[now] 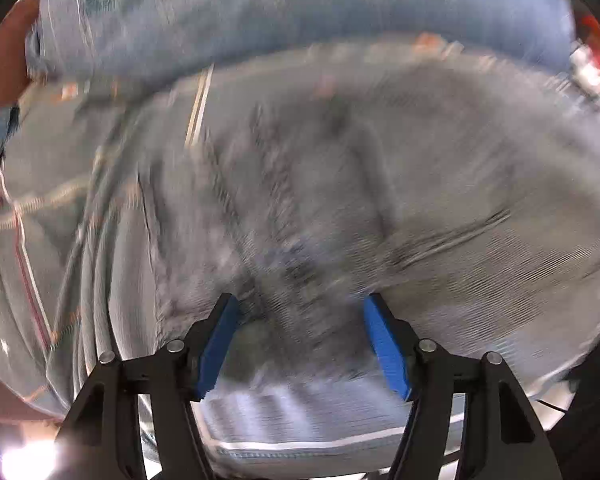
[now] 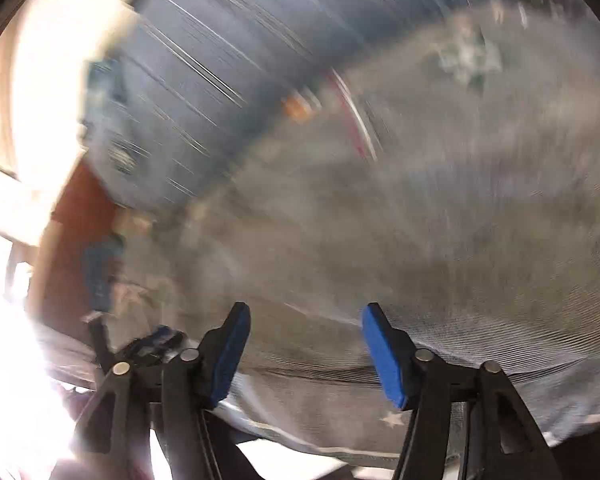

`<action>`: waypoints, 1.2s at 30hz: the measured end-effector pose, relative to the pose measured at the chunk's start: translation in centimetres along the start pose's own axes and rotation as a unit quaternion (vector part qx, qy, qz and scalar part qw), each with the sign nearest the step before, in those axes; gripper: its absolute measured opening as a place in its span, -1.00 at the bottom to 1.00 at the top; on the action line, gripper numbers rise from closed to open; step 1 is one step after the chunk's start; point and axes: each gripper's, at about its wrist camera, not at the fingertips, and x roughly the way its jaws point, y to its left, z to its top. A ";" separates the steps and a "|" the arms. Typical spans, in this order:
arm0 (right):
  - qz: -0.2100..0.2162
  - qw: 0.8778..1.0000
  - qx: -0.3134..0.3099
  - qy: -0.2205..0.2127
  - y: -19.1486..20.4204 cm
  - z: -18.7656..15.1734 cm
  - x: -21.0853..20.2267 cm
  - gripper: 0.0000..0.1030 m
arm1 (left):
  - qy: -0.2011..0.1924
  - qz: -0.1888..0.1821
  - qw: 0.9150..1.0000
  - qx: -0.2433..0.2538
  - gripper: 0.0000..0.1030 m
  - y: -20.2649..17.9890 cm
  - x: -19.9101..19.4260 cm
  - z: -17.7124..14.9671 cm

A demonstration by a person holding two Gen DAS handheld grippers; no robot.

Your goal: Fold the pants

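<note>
Grey pants (image 1: 340,180) lie spread out and fill most of the blurred left wrist view, with dark seams crossing just ahead of the fingers. My left gripper (image 1: 302,304) hangs over them pointing steeply down. Its blue pads (image 1: 216,344) stand wide apart and press on nothing. In the right wrist view the same grey pants (image 2: 420,220) are streaked by motion blur. My right gripper (image 2: 304,312) is open above their near edge, with nothing between its pads.
A pair of light blue jeans (image 1: 300,12) lies beyond the grey pants, also seen as blue jeans (image 2: 220,60). Under the cloth is a pale sheet (image 1: 300,420) with a white stripe. A red-brown surface (image 2: 76,216) and strong glare (image 2: 20,360) sit at left.
</note>
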 end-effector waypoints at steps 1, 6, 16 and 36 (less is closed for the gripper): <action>0.002 1.000 -0.013 -0.022 0.1 0.1 -0.4 0.19 | -0.008 -0.014 1.000 -0.019 0.41 0.8 -0.3 -0.4; -0.011 0.995 -0.062 -0.080 3.3 3.0 -5.7 0.20 | -0.058 -0.021 0.998 -0.023 0.41 0.5 -4.0 0.3; -0.009 0.993 0.021 -0.116 -0.6 9.1 -4.4 0.24 | -0.062 -0.018 0.997 0.031 0.55 -4.5 -0.3 0.5; -0.069 0.988 -0.099 -0.095 5.2 3.0 -3.1 0.42 | -0.052 -0.034 0.997 0.036 0.61 -4.3 -1.8 0.6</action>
